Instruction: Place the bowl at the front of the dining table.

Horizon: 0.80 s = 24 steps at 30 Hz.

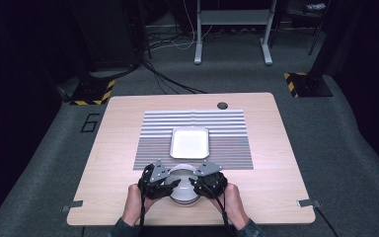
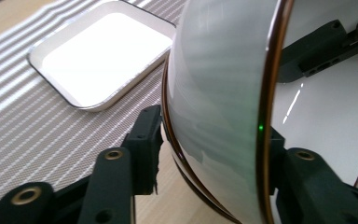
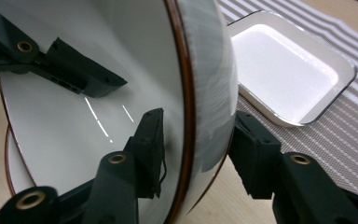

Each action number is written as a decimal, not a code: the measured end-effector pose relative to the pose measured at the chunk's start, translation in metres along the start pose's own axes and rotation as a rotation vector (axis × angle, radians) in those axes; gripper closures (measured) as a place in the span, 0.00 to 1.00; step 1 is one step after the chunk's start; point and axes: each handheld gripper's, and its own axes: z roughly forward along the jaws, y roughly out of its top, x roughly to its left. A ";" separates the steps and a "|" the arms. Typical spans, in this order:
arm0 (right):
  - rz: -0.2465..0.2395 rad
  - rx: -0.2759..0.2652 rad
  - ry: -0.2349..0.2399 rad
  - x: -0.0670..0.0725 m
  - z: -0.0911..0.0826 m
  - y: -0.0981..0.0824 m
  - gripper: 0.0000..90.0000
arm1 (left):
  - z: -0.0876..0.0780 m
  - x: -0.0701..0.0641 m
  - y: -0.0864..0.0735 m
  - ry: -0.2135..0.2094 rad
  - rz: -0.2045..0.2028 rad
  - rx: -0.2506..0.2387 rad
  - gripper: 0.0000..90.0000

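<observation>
Bowls sit at the lower middle of the high view, near the front edge of the wooden surface: a white bowl with a thin brown rim, and what looks like a second one nested under it, its brown edge showing in the left gripper view. The left hand-held gripper comes at the bowl from the left of that frame and the right hand-held gripper from the right, each carried by a hand entering from the bottom edge. In the left gripper view the bowl's wall stands between the two black jaws, one jaw outside at lower left and the other inside at lower right, both lying against the wall, so this hand-held gripper grips the bowl by its rim. The right gripper view shows the same hold mirrored: one jaw inside the bowl at lower left, the other outside at lower right, both pressed to the wall. Just beyond the bowl, toward the middle of the high view, a white rectangular tray rests on a grey striped mat; the tray sits at upper left in the left gripper view and at upper right in the right gripper view, apart from the bowl.
</observation>
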 end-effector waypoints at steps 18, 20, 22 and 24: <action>-0.054 -0.102 -0.110 0.004 -0.012 0.008 0.87 | -0.004 -0.003 0.007 0.061 0.016 -0.017 0.72; -0.058 -0.111 -0.119 0.005 -0.011 0.008 0.89 | -0.005 -0.002 0.006 0.058 0.005 -0.032 0.74; -0.056 -0.125 -0.125 0.005 -0.011 0.008 0.90 | -0.006 -0.001 0.006 0.053 0.002 -0.037 0.75; -0.057 -0.161 -0.124 0.005 -0.013 0.009 0.92 | -0.006 -0.001 0.005 0.059 0.004 -0.041 0.77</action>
